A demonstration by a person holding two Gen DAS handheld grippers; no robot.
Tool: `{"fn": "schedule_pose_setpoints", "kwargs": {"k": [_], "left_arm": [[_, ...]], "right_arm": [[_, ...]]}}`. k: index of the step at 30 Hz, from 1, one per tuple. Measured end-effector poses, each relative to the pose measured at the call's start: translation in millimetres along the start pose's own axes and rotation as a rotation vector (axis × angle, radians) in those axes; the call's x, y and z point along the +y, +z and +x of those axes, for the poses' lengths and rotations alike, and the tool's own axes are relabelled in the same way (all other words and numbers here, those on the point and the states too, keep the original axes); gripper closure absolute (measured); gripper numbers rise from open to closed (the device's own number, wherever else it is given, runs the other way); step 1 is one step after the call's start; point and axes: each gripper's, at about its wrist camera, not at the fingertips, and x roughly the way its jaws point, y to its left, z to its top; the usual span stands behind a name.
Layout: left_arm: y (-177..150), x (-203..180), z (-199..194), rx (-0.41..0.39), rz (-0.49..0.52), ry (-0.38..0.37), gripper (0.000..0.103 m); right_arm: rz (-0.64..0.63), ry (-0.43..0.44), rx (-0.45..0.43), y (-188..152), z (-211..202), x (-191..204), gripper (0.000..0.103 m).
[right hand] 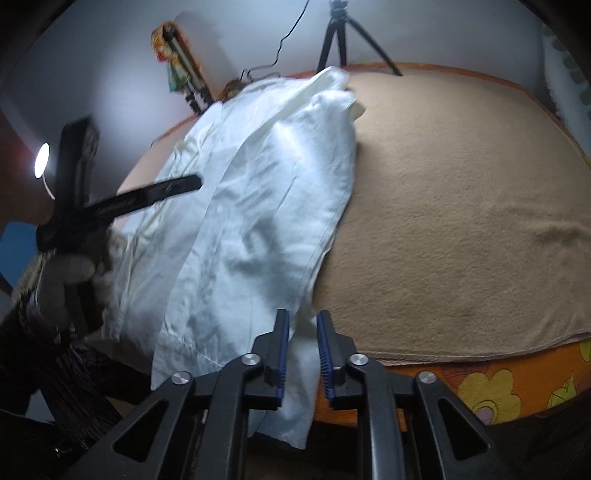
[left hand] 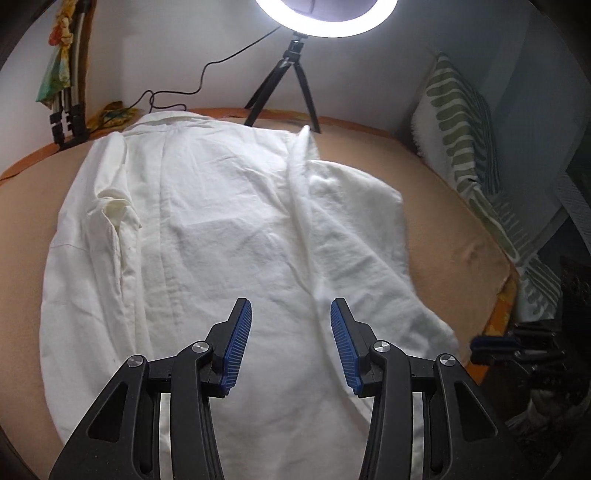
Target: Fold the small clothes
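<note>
A white shirt [left hand: 221, 221] lies spread on a tan blanket [left hand: 443, 229], collar at the far end, its right side folded over towards the middle. My left gripper [left hand: 291, 317] hovers over the shirt's near part, its blue pads wide apart with nothing between them. In the right wrist view the shirt [right hand: 266, 206] runs down to my right gripper [right hand: 303, 325]. Its jaws stand a narrow gap apart, and the shirt's near corner lies loosely between them. The left gripper [right hand: 122, 203] shows blurred at the left, held by a gloved hand [right hand: 62, 280].
A ring light [left hand: 325, 22] on a black tripod [left hand: 291, 81] stands at the far edge, its cable trailing left. A green-striped pillow [left hand: 461, 122] leans at the right. An orange floral sheet [right hand: 498, 387] shows under the blanket's near edge [right hand: 461, 354].
</note>
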Motion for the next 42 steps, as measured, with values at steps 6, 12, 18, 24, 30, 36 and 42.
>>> {"fn": "schedule_pose_setpoints", "kwargs": {"k": [6, 12, 18, 24, 30, 36, 42], "left_arm": [[-28, -49, -19, 0.000, 0.082, -0.128, 0.060], [-54, -72, -9, 0.024, 0.149, -0.168, 0.060], [-75, -66, 5, 0.082, 0.164, -0.170, 0.060], [-80, -52, 5, 0.085, 0.116, -0.212, 0.060], [-85, -56, 0, 0.068, 0.135, -0.211, 0.060], [-89, -76, -12, 0.042, 0.166, -0.196, 0.060], [-99, -114, -21, -0.023, 0.320, -0.186, 0.060]], "right_arm": [[-0.003, 0.011, -0.128, 45, -16, -13, 0.062], [-0.021, -0.029, -0.191, 113, 8, -30, 0.047], [0.009, -0.004, -0.159, 159, 53, -42, 0.049], [0.010, -0.057, -0.087, 177, 81, -48, 0.101], [-0.035, -0.137, -0.085, 191, 86, -49, 0.102], [-0.067, -0.189, -0.071, 185, 80, -49, 0.081], [-0.002, -0.110, -0.158, 164, 17, -62, 0.072]]}}
